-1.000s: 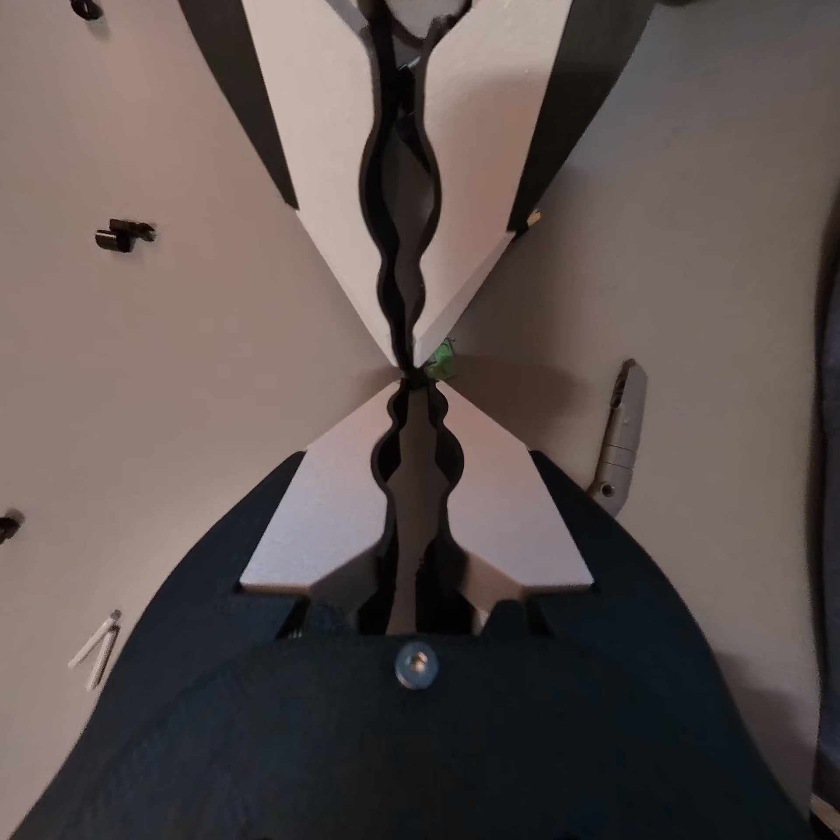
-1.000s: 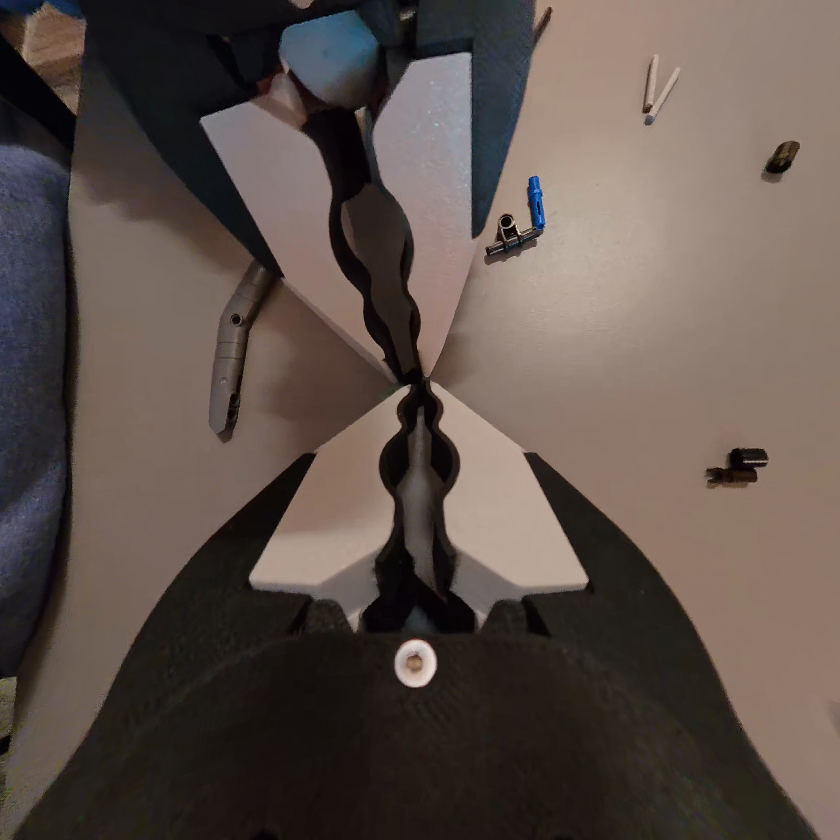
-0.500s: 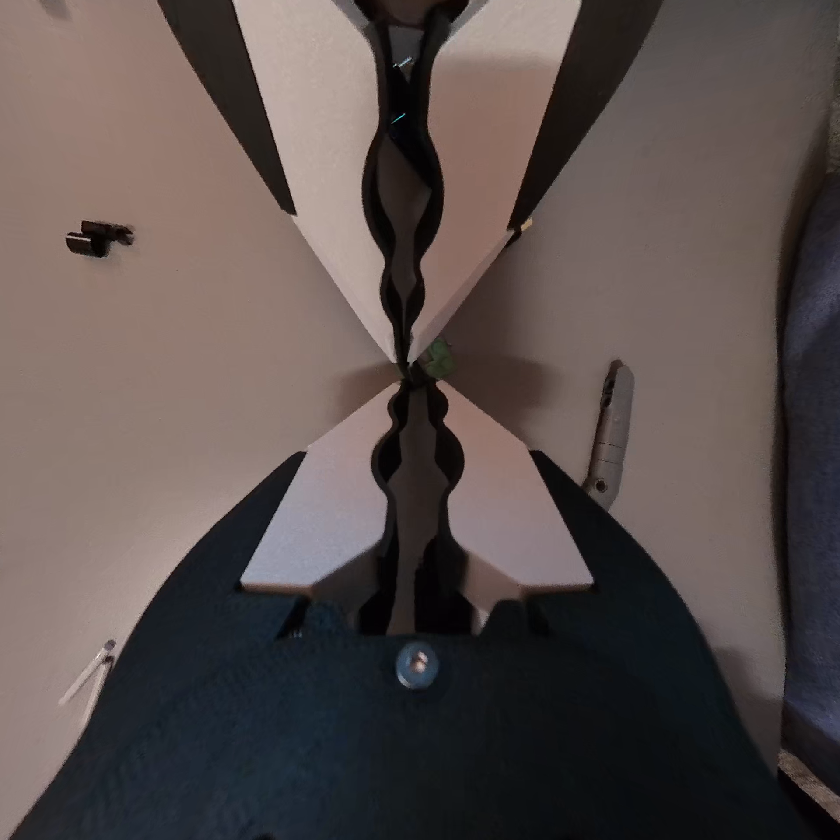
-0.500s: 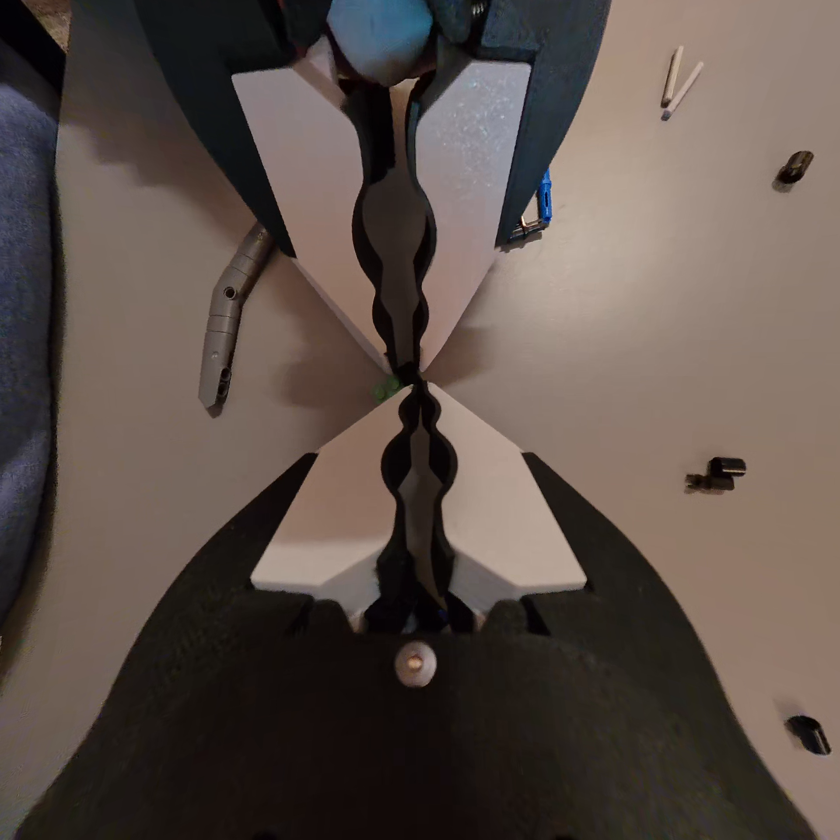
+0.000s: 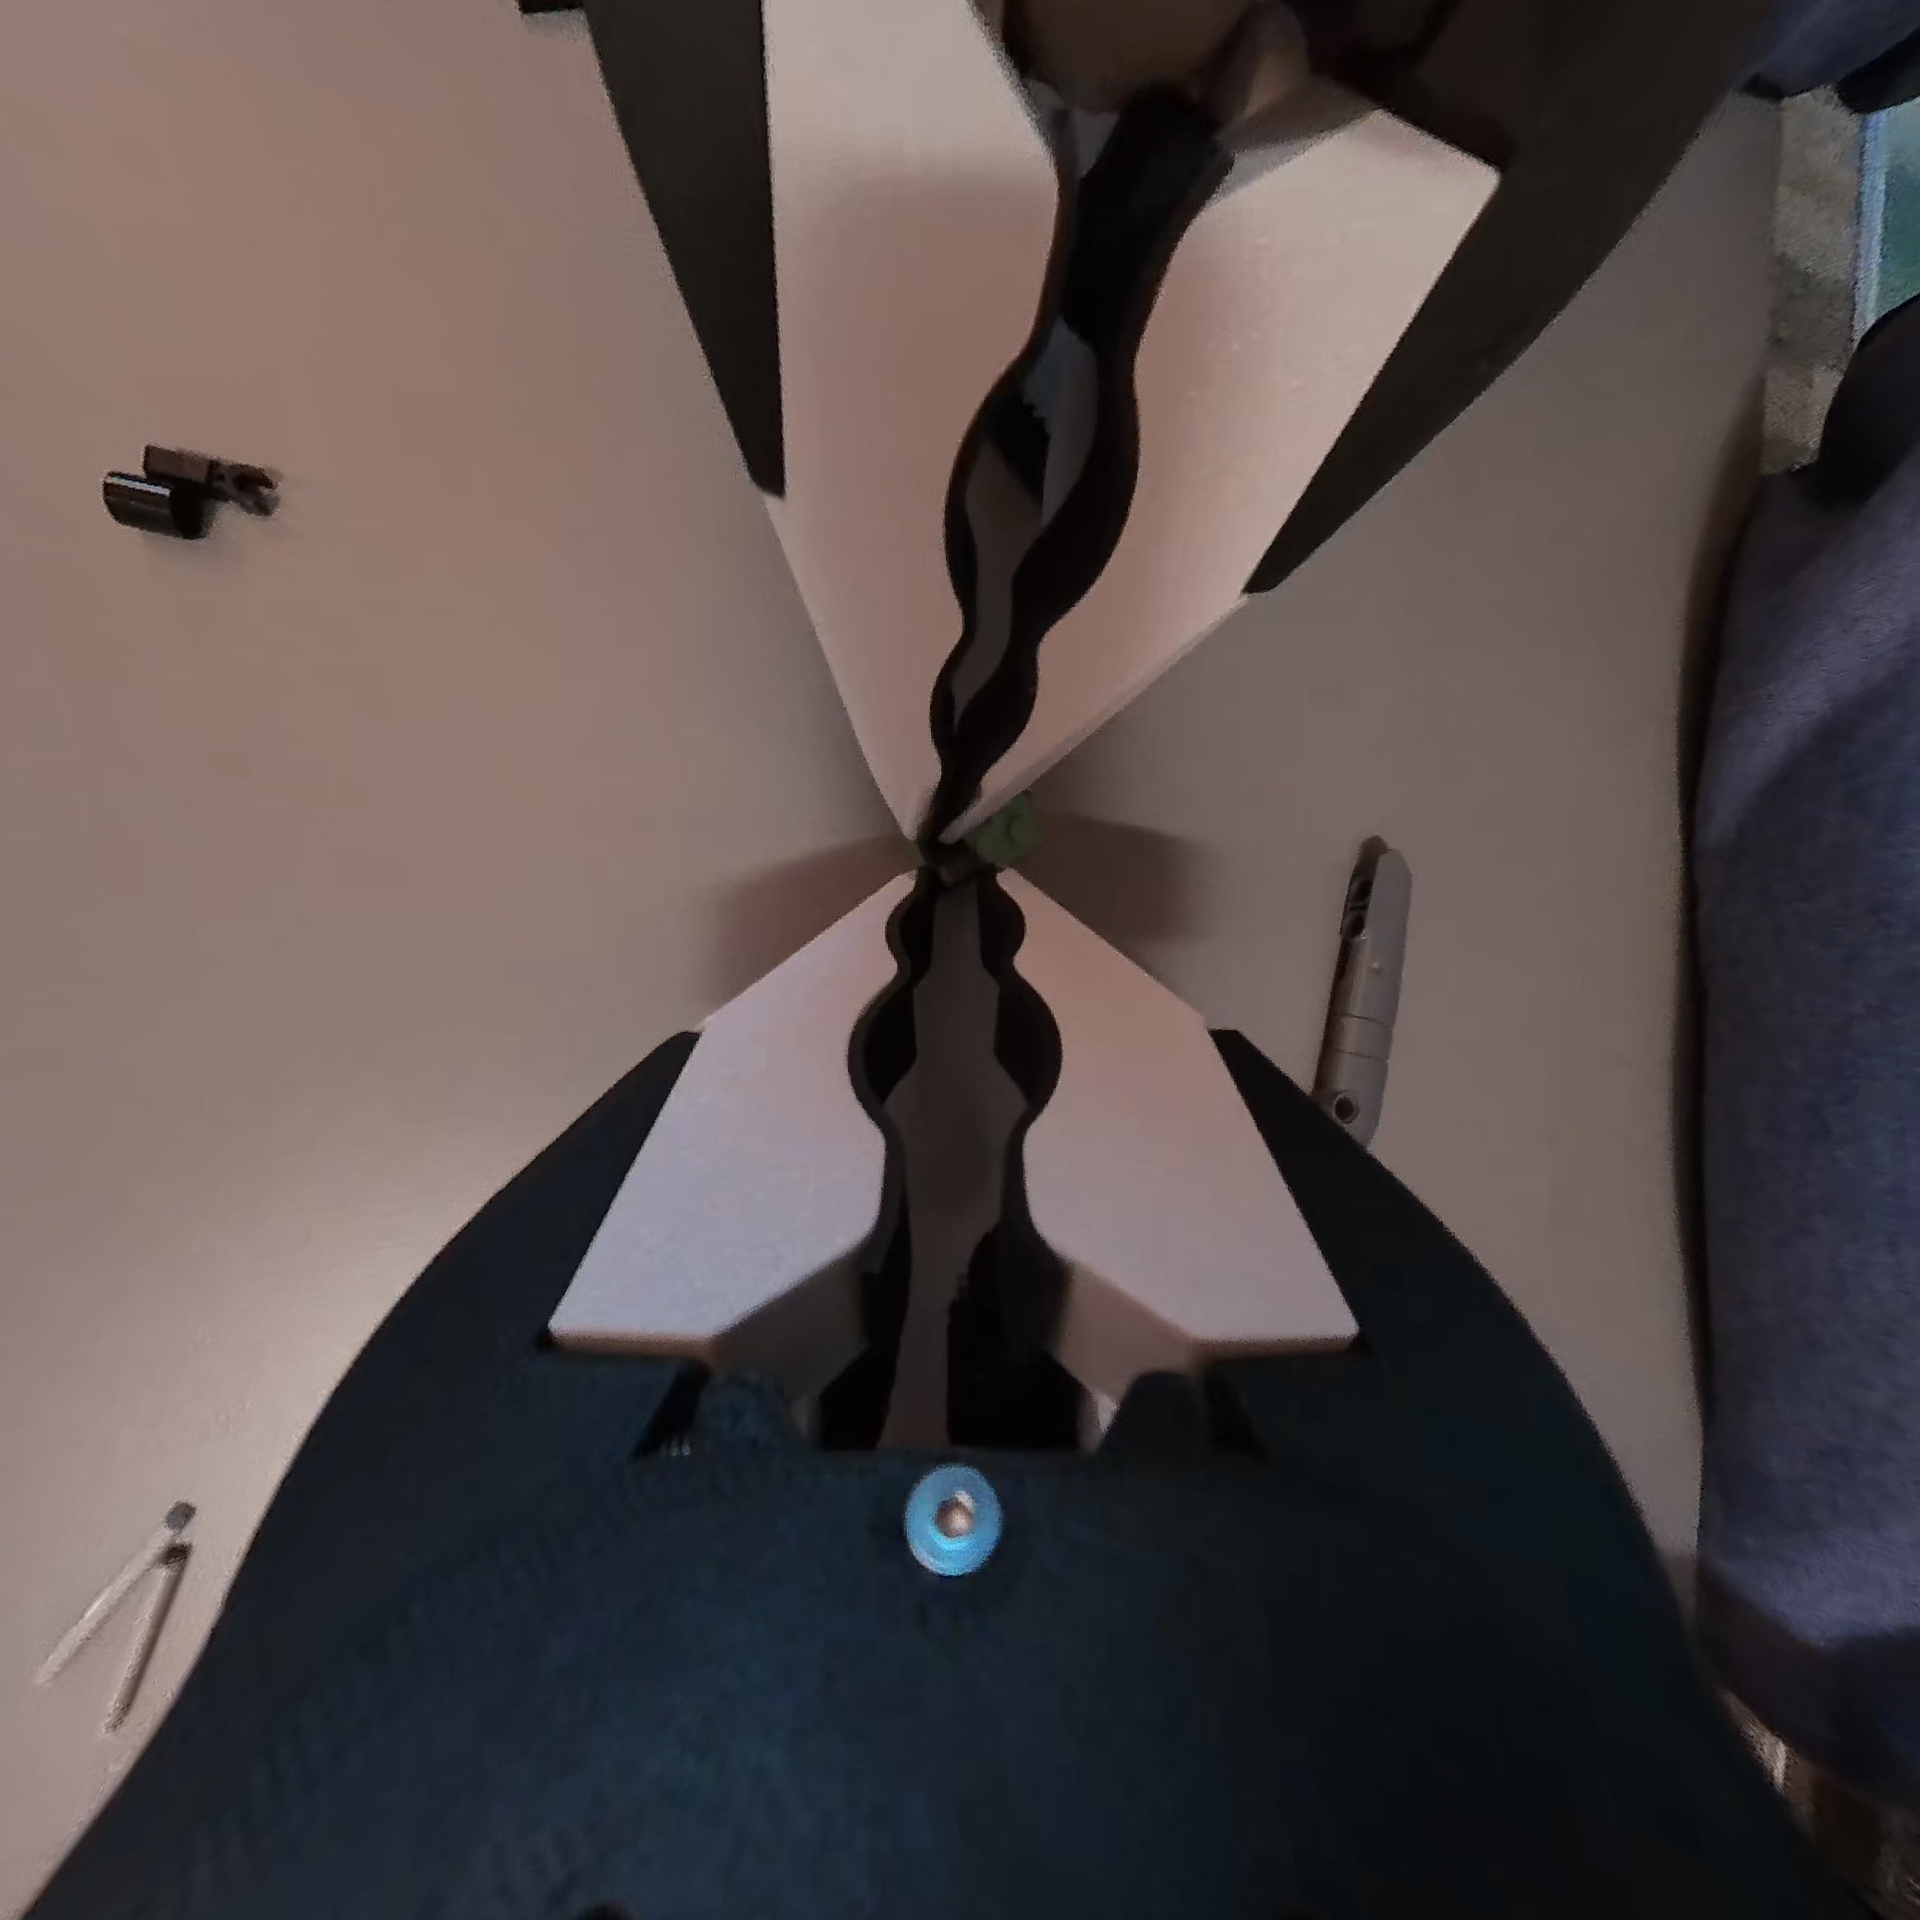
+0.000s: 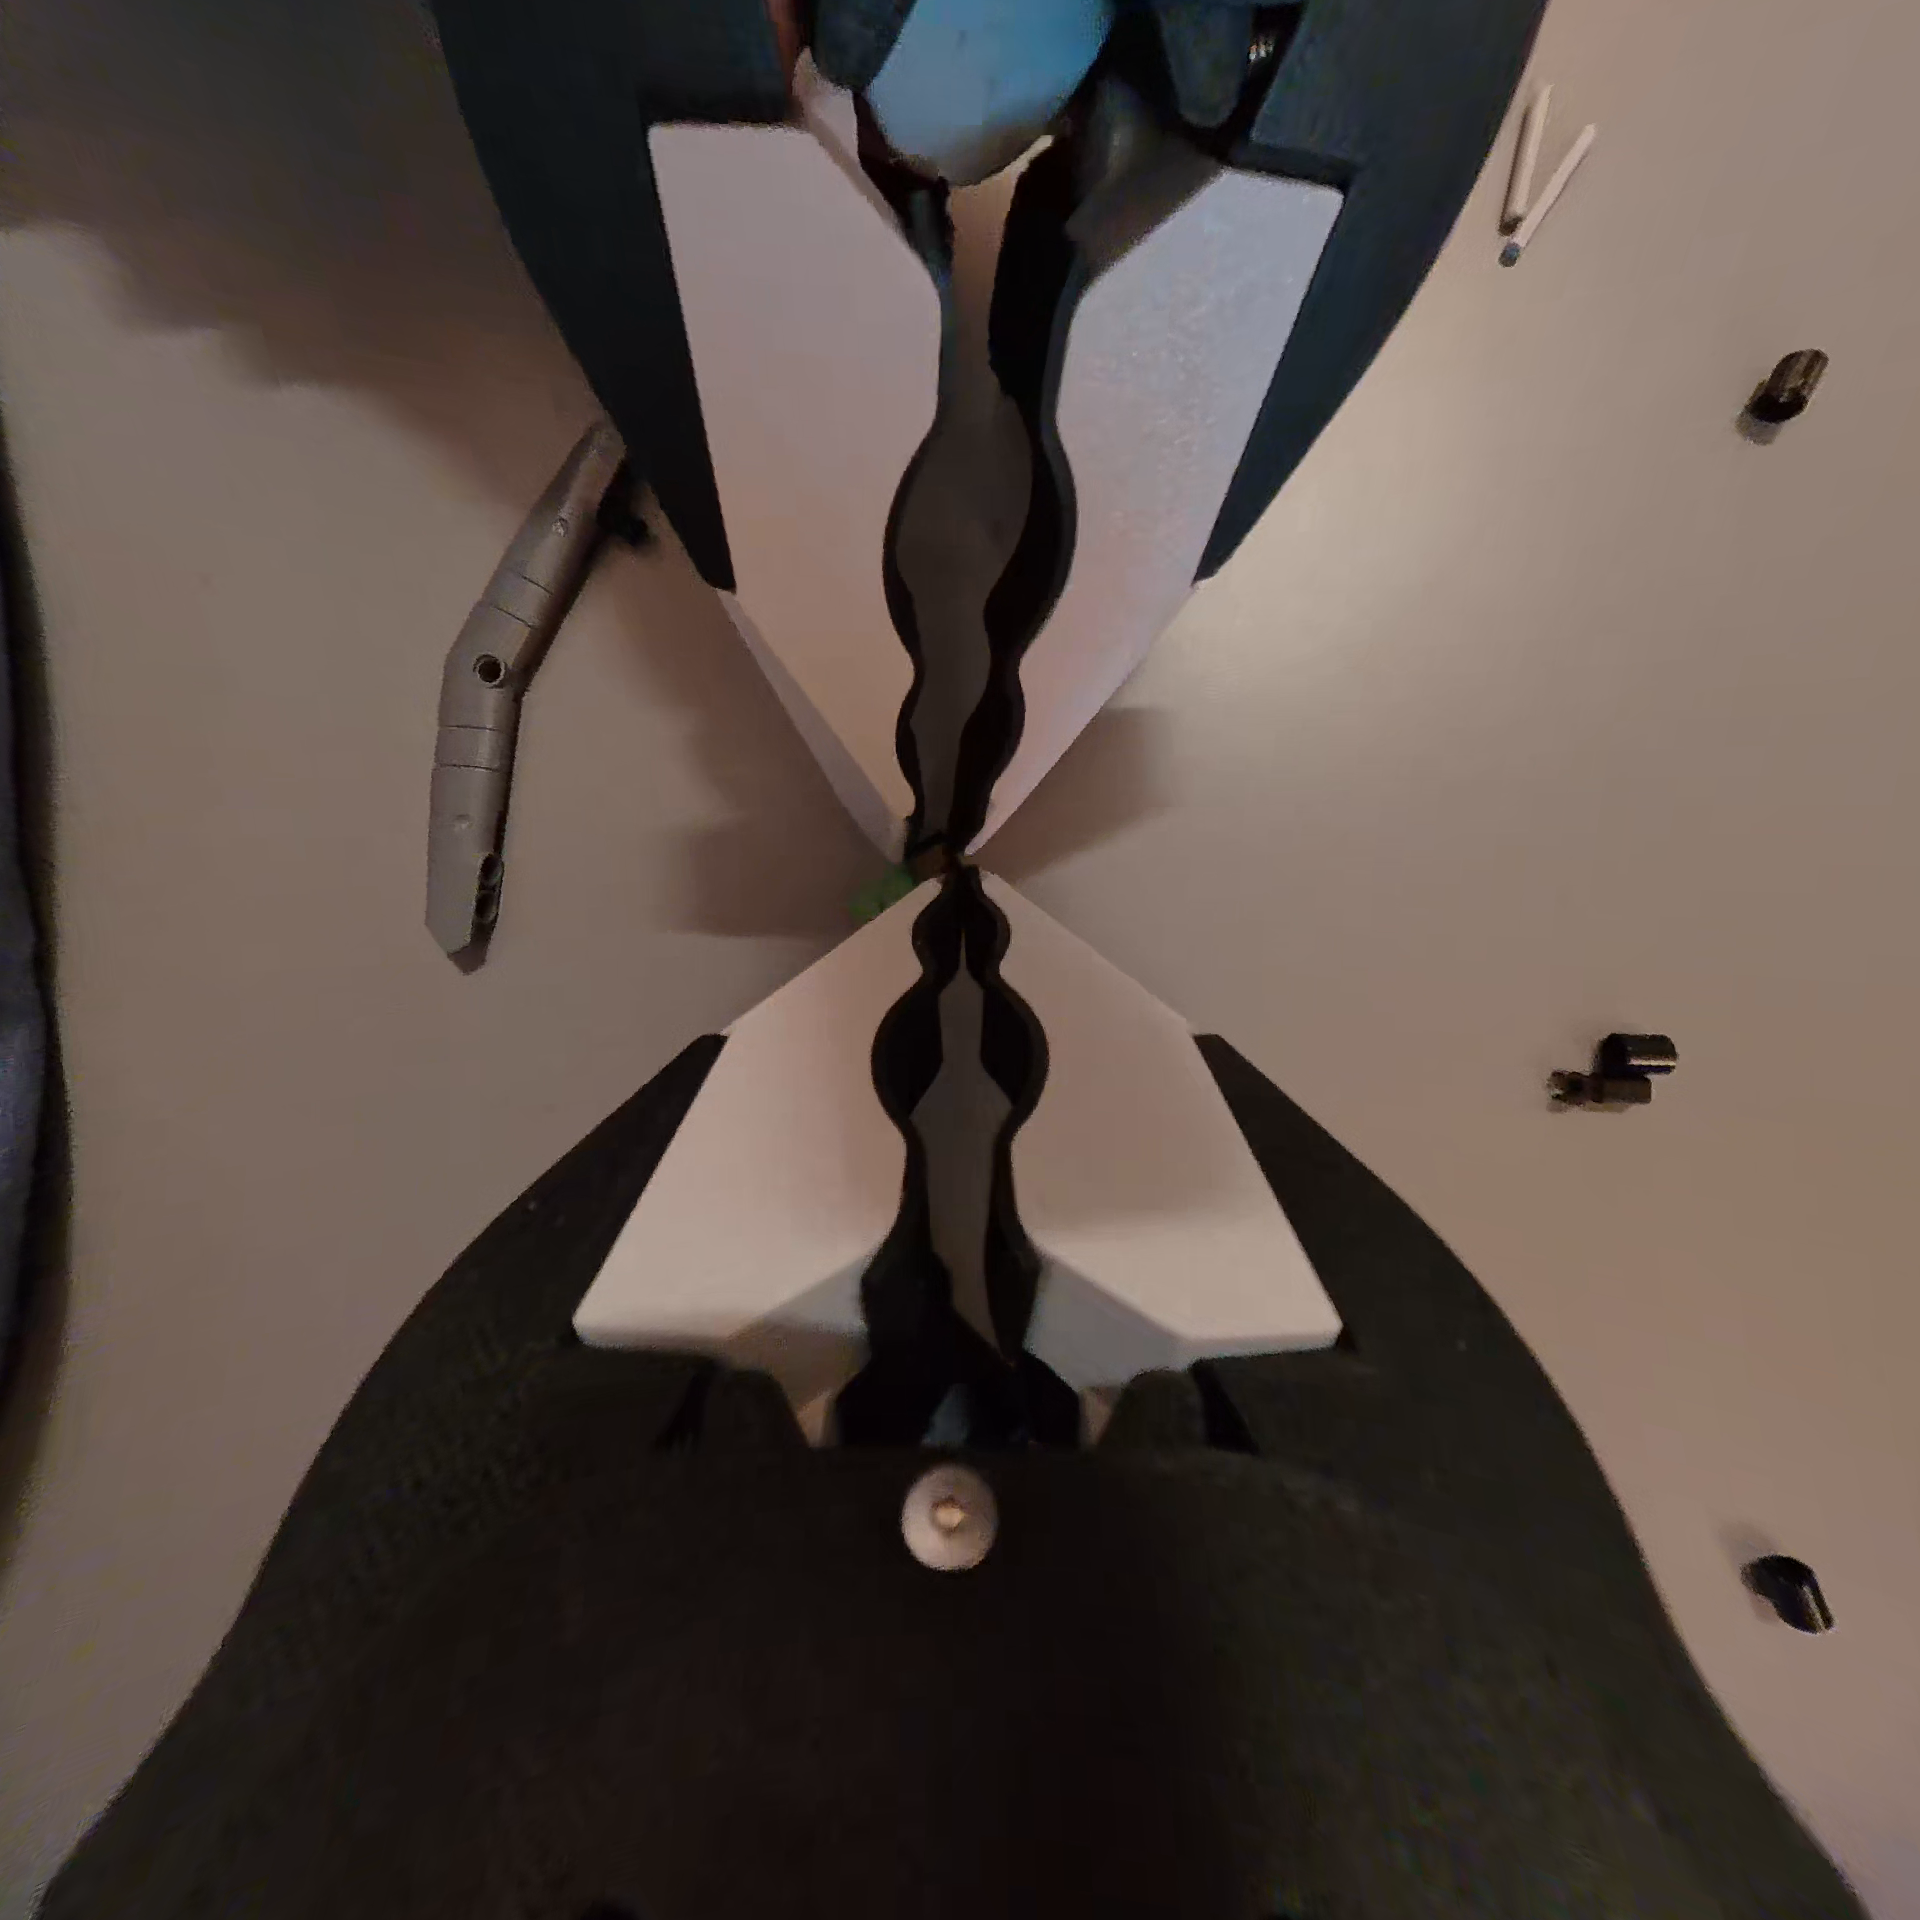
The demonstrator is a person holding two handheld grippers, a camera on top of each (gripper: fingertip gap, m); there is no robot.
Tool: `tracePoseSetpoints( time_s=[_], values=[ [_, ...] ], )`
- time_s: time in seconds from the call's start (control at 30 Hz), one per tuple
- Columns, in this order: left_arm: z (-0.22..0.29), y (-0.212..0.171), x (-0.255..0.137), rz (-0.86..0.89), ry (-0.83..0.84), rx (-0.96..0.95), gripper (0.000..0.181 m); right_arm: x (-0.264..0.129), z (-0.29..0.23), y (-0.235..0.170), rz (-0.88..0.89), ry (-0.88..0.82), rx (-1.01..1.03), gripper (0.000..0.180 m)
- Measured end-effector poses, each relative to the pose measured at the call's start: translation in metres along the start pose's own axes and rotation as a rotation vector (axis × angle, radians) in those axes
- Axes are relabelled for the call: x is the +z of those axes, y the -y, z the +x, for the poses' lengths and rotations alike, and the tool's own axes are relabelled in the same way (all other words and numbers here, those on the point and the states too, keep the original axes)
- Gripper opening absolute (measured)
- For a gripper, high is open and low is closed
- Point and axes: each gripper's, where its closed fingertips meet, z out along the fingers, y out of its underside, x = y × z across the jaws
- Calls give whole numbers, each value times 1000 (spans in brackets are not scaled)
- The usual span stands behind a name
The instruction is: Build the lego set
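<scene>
Two grippers, tip to tip: left gripper (image 5: 951, 878) and right gripper (image 6: 951, 878), both closed on one small green piece (image 5: 1006, 834) at their meeting tips. Loose on table (image 6: 1455, 779): one grey bent beam (image 6: 488, 717) left of right gripper; three black connectors, nearest (image 6: 1616, 1070) to its right; two white rods (image 6: 1538, 171) far right.

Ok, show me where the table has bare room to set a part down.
Most room lies on the table between the black clip, the black pin and the white rods. A narrower patch lies below the grey beam. The centre is crowded: both grippers meet tip to tip at the green piece.
</scene>
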Motion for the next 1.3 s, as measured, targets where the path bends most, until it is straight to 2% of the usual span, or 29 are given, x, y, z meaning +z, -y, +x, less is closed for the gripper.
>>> tracePoseSetpoints(
  time_s=[0.23, 0.3, 0.4, 0.47, 0.67, 0.8, 0.93, 1.3],
  values=[
    [-1, 0, -2, 7, 39, -28, 6, 0, 0, 1, 18, 10, 32, 0],
    [-4, -1, -6, 5, 82, -17, 0, 0, 0, 0, 25, 15, 47, 0],
    [-3, 3, -11, 34, 96, -14, 1, 0, 0, 1, 32, 18, 55, 0],
    [-6, -4, -7, -5, 121, -2, 5, 0, 0, 1, 33, 20, 57, 0],
    [-5, -3, -2, 26, 80, -43, 8, 0, 0, 1, 45, 29, 67, 0],
    [-1, 6, -8, 105, 8, -104, 5, 0, 0, 1, 49, 38, 72, 0],
    [-5, 4, -3, 91, 7, -120, 0, 0, 0, 1, 49, 39, 75, 0],
    [-4, 3, -3, 63, 65, -43, 0, 1, 0, 1, 37, 16, 57, 0]
  ],
)
